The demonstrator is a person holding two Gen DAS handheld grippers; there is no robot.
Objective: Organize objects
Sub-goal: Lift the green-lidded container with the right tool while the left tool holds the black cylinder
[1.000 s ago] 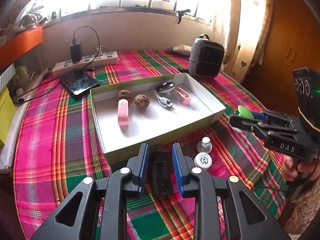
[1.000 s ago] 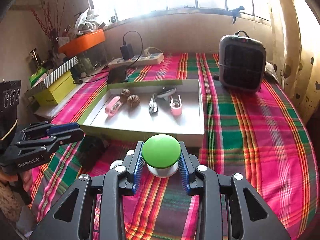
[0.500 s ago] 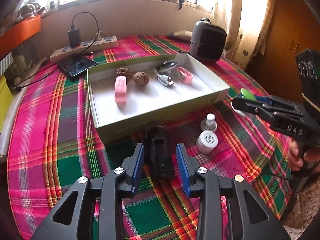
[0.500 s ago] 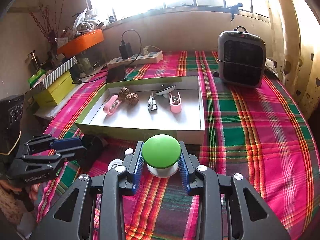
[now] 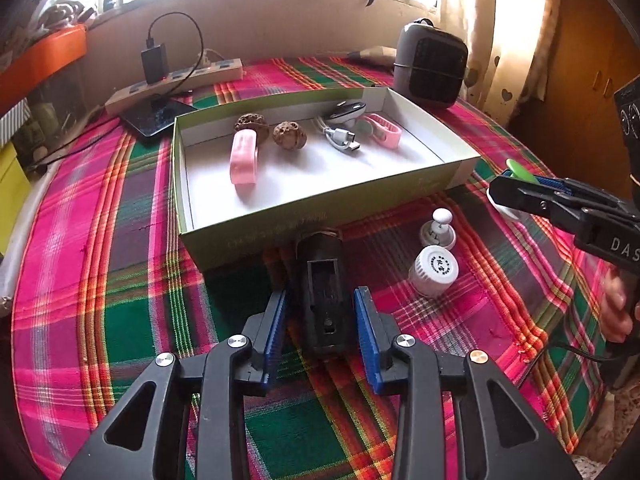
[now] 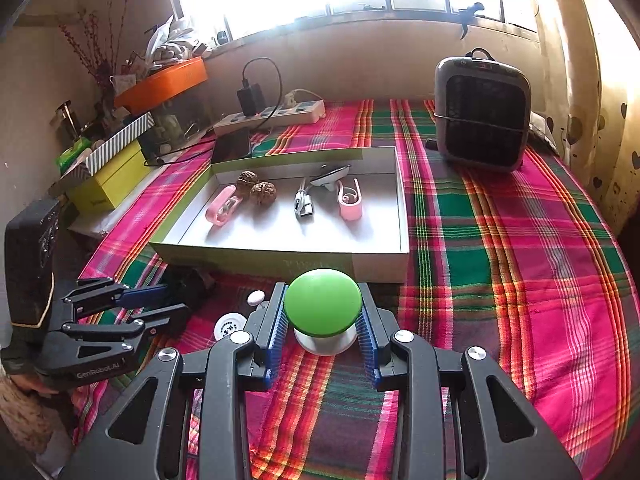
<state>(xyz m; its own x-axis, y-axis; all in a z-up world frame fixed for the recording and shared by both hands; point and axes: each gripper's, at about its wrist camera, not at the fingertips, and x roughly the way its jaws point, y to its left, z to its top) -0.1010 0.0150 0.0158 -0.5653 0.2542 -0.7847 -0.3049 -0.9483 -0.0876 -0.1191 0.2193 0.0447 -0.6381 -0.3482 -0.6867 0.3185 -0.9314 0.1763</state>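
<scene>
Left hand-held gripper (image 5: pixel 322 322) – pads astride black case (image 5: pixel 323 280), not touching

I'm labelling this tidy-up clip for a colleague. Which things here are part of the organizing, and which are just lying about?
Part of the job:
- shallow box
- black device between the open left hand-held gripper
- green-capped knob held by the right hand-held gripper
- two white caps

Just lying about:
- heater
- power strip
- phone

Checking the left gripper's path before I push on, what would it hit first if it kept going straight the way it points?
The black device, most likely: it already lies between the left gripper's open pads. Straight beyond it stands the near wall of the box. How much room is left above the device is hard to judge.
</scene>
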